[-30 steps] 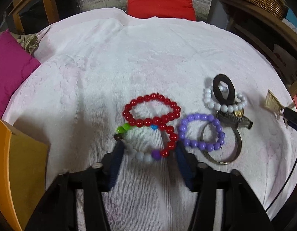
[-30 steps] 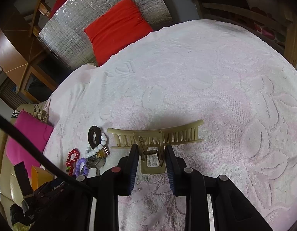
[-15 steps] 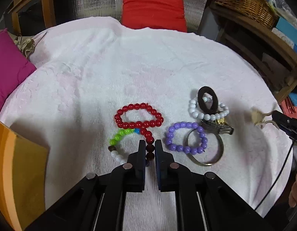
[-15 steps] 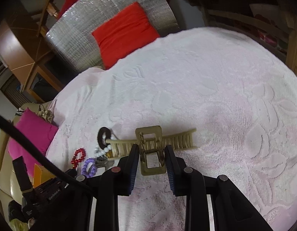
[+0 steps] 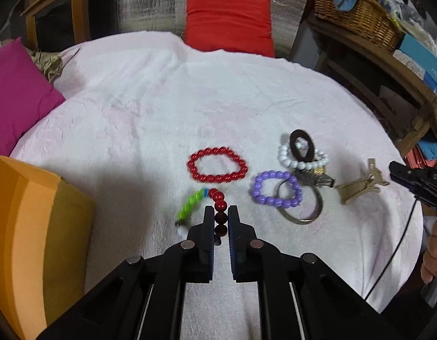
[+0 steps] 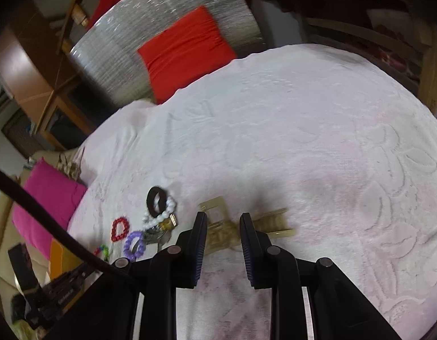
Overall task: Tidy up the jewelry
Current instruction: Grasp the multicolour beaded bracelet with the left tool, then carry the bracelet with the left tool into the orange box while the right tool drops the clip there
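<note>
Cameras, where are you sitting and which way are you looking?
Left wrist: sits on the left tool, looks down at the bead string it pinches and the red bracelet; a hand shows at the right edge.
Right wrist: sits on the right tool, looks down at the hair claw it grips; no hand shows.
Both show the red bracelet, purple bracelet and red cushion.
</note>
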